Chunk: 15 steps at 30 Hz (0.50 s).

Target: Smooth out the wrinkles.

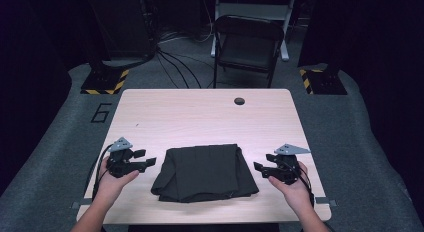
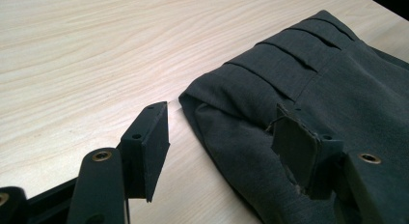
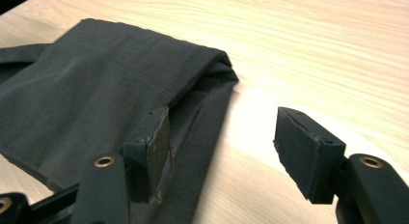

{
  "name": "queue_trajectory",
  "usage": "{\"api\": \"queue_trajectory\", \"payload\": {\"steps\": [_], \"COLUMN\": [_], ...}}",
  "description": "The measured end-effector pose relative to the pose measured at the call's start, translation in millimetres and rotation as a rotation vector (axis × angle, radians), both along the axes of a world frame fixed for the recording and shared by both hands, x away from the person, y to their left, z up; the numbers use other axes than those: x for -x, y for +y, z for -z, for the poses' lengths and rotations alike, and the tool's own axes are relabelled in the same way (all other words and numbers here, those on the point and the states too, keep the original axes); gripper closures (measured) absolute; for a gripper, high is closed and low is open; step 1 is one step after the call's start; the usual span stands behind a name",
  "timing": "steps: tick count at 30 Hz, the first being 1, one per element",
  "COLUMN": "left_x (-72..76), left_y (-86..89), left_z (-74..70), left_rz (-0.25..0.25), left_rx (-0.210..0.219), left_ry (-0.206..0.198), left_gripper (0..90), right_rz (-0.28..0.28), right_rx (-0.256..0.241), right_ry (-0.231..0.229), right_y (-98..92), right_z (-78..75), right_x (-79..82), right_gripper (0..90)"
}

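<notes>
Fingers of the left gripper are standing spread and grasping nothing, just beside the left edge of a folded dark garment. Across it, the right gripper is likewise gaping empty at the right edge, while the garment is lying flat near the front of the wooden table.

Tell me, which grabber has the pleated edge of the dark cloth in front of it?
The left gripper. Ahead of its open jaws the folded dark cloth shows stitched pleats. The right gripper, also open, faces a smooth rolled edge.
</notes>
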State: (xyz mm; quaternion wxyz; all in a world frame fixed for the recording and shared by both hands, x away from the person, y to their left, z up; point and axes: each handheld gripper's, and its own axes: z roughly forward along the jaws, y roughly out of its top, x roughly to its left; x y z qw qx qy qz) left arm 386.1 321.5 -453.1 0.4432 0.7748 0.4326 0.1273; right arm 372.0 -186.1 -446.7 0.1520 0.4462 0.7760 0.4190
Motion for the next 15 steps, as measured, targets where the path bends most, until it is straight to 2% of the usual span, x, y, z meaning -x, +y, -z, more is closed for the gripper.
{"api": "queue_trajectory", "payload": {"steps": [4, 7, 9, 12, 15], "left_x": [2.2, 3.3, 3.9, 5.4, 6.1], "left_y": [2.5, 3.8, 3.9, 4.6, 5.4], "left_z": [5.6, 14.8, 21.5, 28.6, 31.4], "left_rz": [-0.014, -0.024, -0.035, -0.035, -0.024], "left_rx": [0.004, 0.034, 0.038, 0.025, -0.004], "left_ry": [-0.011, 0.0, -0.003, -0.008, -0.02], "left_gripper": [37.7, 37.7, 37.8, 38.2, 38.1], "right_rz": [0.035, 0.063, 0.073, 0.083, 0.097], "right_rx": [0.008, 0.002, 0.005, 0.004, 0.012], "right_ry": [-0.005, -0.011, -0.019, -0.004, 0.009], "right_y": [-9.4, -15.9, -18.6, -23.1, -27.3], "right_z": [5.1, 9.6, 12.9, 20.2, 26.5], "right_x": [0.0, -0.8, -0.9, -2.7, -4.0], "right_gripper": [35.9, 35.7, 35.6, 35.5, 35.5]}}
